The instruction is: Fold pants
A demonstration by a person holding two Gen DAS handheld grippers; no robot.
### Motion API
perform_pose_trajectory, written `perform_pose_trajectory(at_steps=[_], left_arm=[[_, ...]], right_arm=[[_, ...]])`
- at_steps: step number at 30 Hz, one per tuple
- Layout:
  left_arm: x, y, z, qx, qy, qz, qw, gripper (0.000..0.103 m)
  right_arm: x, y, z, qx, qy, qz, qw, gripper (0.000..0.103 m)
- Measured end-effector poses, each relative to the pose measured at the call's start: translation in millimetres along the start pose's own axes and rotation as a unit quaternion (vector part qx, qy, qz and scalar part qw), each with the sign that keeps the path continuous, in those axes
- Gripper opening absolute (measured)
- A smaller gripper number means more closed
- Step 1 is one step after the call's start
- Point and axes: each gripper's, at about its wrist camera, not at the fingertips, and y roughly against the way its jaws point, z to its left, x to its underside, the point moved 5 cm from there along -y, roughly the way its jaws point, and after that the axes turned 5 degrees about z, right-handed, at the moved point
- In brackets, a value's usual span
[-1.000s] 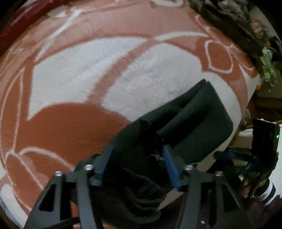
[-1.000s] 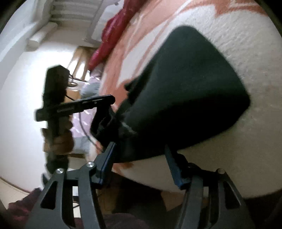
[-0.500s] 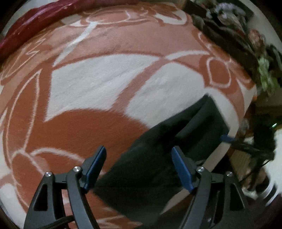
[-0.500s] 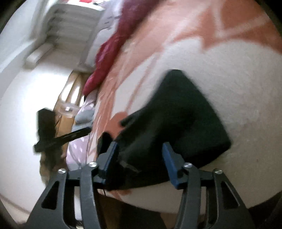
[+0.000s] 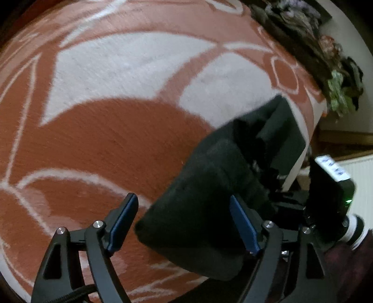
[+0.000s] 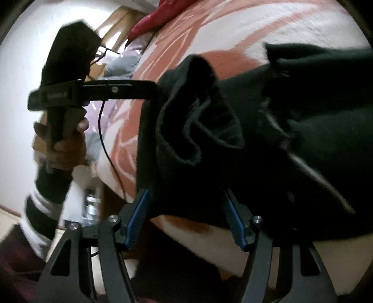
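Observation:
The black pants (image 5: 209,198) lie folded into a thick bundle near the edge of the orange-and-white bedspread (image 5: 116,139). My left gripper (image 5: 186,226) is open, its blue-padded fingers (image 5: 123,223) standing on either side of the bundle's near end without closing on it. In the right wrist view the pants (image 6: 256,139) fill the frame, with a loose fold sticking up. My right gripper (image 6: 188,219) is open around the bundle's near edge. The left hand-held gripper (image 6: 93,91) shows at the left of that view.
The bed's edge runs close behind the bundle at the right (image 5: 312,130). A dark heap of clothes (image 5: 314,51) lies along the far right side. A red pillow (image 6: 158,21) lies at the far end of the bed. A white radiator (image 5: 359,172) stands beyond the edge.
The left gripper was closed around the cloth one second ago and now stands open. Both grippers have come back close to the bundle after pulling away; the bundle looks more bunched.

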Motion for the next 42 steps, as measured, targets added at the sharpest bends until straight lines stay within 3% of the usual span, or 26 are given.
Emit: perform_pose_trajectory(at_steps=[2, 3, 4, 5, 6, 13, 16, 20, 23, 27, 29, 31, 32, 35, 37, 39, 41, 42], left_arm=[[3, -14, 0, -0.01, 0.005, 0.002, 0.9999, 0.076], [4, -15, -1, -0.013, 0.005, -0.003, 0.9999, 0.062], [5, -14, -4, -0.016, 0.002, -0.01, 0.9998, 0.057], [6, -9, -7, -0.02, 0.001, -0.021, 0.9996, 0.05], [7, -5, -9, -0.019, 0.001, -0.028, 0.9994, 0.044], [7, 55, -53, -0.011, -0.018, -0.095, 0.9952, 0.039], [-7, 70, -82, 0.013, -0.021, -0.115, 0.993, 0.037], [-47, 63, -132, 0.021, -0.042, -0.131, 0.9903, 0.037], [-84, 31, -173, 0.021, -0.057, -0.116, 0.9914, 0.037], [-121, -28, -200, -0.008, -0.051, -0.078, 0.9957, 0.04], [-130, -59, -200, -0.037, -0.037, -0.053, 0.9972, 0.044], [-133, -70, -201, -0.042, -0.025, -0.05, 0.9976, 0.054], [-133, -69, -200, -0.042, -0.015, -0.054, 0.9976, 0.06], [-128, -52, -195, -0.037, -0.003, -0.06, 0.9975, 0.061], [-123, -30, -187, -0.039, 0.007, -0.086, 0.9956, 0.06], [-113, 0, -175, -0.03, 0.03, -0.124, 0.9914, 0.072], [-97, 24, -153, -0.026, 0.069, -0.161, 0.9843, 0.083], [-85, 33, -141, -0.029, 0.093, -0.176, 0.9795, 0.083]], right_arm=[[-1, -1, -1, 0.001, 0.0, -0.01, 1.0, 0.065], [-4, -1, -2, -0.004, -0.007, -0.015, 1.0, 0.06], [-7, 0, -2, -0.006, -0.012, -0.025, 1.0, 0.05], [-9, 2, 0, -0.013, -0.013, -0.03, 0.999, 0.026], [-8, 6, 1, -0.027, -0.012, -0.032, 0.999, 0.023], [-6, 52, 24, -0.079, 0.015, -0.086, 0.993, 0.023], [-1, 88, 16, -0.097, 0.011, -0.119, 0.988, 0.023], [11, 135, -9, -0.098, -0.011, -0.176, 0.979, 0.023], [22, 163, -40, -0.089, -0.048, -0.217, 0.971, 0.023], [46, 192, -92, -0.051, -0.097, -0.256, 0.96, 0.023], [58, 188, -116, -0.027, -0.127, -0.243, 0.961, 0.023], [72, 180, -141, -0.016, -0.159, -0.226, 0.961, 0.024], [77, 178, -147, -0.027, -0.171, -0.22, 0.96, 0.025], [87, 185, -152, -0.056, -0.18, -0.221, 0.957, 0.026], [91, 194, -146, -0.061, -0.169, -0.222, 0.958, 0.035], [93, 216, -152, -0.056, -0.161, -0.233, 0.957, 0.051], [93, 230, -148, -0.056, -0.157, -0.256, 0.952, 0.057], [92, 241, -149, -0.053, -0.155, -0.27, 0.949, 0.06]])
